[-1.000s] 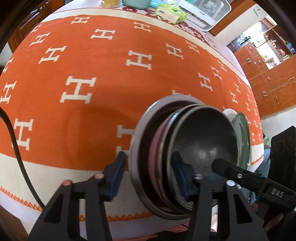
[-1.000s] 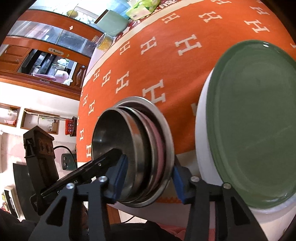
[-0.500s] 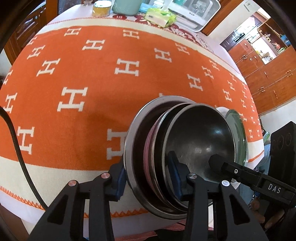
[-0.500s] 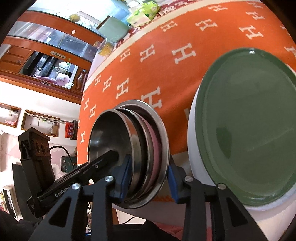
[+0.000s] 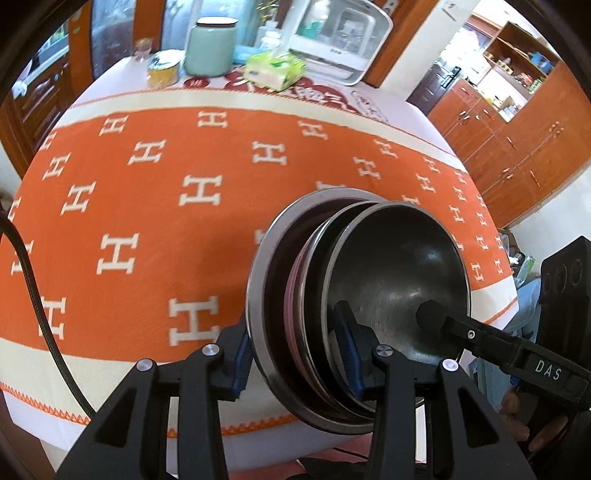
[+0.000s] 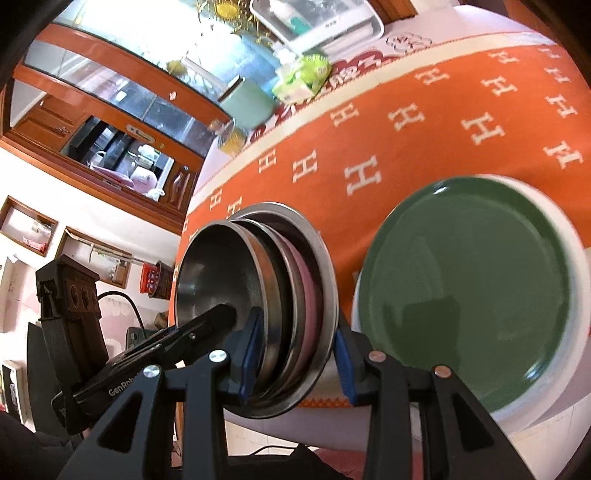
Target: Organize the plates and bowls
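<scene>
A nested stack of steel bowls (image 5: 373,295) with a pink one between them is held on edge above the front of the table. My left gripper (image 5: 295,354) is shut on the stack's rim from one side. My right gripper (image 6: 295,354) is shut on the same stack (image 6: 258,295) from the other side. The right gripper's finger shows inside the top bowl in the left wrist view (image 5: 480,339). A green plate (image 6: 469,295) lies on a white plate (image 6: 576,266) to the right of the stack.
The table has an orange cloth with white H marks (image 5: 147,192). At its far edge stand a mint canister (image 5: 210,44), a yellow jar (image 5: 162,70), a green tissue pack (image 5: 275,68) and a white appliance (image 5: 340,33). Wooden cabinets (image 5: 517,147) stand to the right.
Both grippers closed onto the rim of the bowl stack. The stack has been lifted and tilted up, so more of the far table edge shows.
</scene>
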Tool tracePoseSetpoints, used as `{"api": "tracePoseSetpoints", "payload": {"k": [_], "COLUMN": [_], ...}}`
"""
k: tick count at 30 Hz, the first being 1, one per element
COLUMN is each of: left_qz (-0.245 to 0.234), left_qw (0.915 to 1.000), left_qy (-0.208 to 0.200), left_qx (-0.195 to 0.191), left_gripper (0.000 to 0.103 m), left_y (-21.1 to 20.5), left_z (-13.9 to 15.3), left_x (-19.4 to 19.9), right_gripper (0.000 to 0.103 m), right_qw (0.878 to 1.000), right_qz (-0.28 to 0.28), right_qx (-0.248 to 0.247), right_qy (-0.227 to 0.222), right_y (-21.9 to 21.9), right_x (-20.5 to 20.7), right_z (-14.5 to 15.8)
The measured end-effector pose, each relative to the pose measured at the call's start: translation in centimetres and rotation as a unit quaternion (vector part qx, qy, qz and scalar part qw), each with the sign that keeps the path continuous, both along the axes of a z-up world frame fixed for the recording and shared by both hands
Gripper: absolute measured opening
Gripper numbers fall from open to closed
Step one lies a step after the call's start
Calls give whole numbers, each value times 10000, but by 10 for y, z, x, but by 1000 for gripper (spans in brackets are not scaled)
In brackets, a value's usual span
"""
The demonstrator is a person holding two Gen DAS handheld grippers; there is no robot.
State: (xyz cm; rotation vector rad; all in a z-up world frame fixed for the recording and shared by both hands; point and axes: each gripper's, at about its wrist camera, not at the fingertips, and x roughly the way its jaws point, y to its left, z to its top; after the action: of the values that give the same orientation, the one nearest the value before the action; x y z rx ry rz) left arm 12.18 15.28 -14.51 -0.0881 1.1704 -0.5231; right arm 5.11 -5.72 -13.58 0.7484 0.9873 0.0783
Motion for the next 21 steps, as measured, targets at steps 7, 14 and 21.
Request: {"api": "tracePoseSetpoints", "payload": {"k": [7, 14, 21], "left_qz": [-257, -453, -549], "left_qw": [9996, 9988, 9985], "left_qy": [-149, -155, 14], "left_qx": [19, 30, 59], "left_gripper": [40, 40, 40], "left_y": [-40, -81, -123], "left_z": [12, 16, 10], "left_x": [-15, -31, -40], "right_gripper": [36, 36, 36], "right_qw": [9996, 9989, 9987], "right_qz": [-228, -409, -433], "right_qx": [-75, -130, -255], "right_qy": [-179, -182, -13], "right_y": [-31, -67, -101], "right_x": [-19, -39, -52], "right_z": [11, 14, 10]}}
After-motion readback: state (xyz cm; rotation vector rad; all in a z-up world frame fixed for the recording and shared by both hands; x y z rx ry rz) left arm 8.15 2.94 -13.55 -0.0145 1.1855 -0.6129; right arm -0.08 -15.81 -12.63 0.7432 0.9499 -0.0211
